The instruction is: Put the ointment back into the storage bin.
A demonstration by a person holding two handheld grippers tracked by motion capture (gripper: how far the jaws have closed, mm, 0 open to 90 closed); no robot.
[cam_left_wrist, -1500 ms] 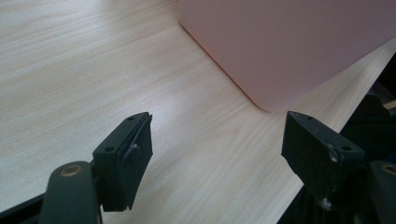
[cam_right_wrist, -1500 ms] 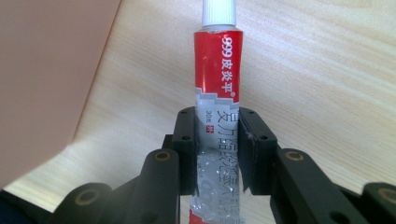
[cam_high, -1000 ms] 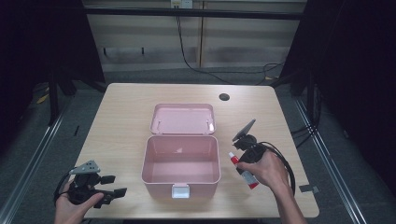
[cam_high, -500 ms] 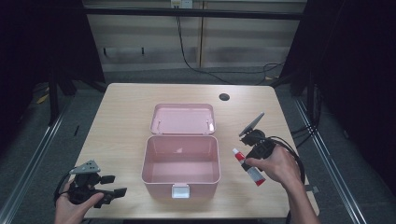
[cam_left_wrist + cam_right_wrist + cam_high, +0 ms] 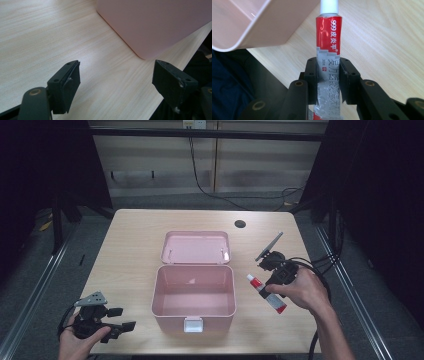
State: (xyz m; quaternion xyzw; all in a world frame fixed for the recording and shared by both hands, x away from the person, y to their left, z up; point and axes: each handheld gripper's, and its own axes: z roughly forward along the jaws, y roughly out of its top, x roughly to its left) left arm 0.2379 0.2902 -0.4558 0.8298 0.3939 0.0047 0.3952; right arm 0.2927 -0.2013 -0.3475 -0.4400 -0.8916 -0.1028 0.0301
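Just left of the right hand-held gripper point(image 5: 270, 292), clamped on the ointment tube point(image 5: 327, 50), stands the open pink box point(image 5: 194, 295); the left hand-held gripper point(image 5: 117, 82) gapes over bare worktop point(image 5: 37, 37).

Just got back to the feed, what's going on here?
A person's right gripper is shut on a red and white ointment tube, held beside the open pink box on the table. The box looks empty, its lid folded back. The left gripper sits open near the table's front left corner.
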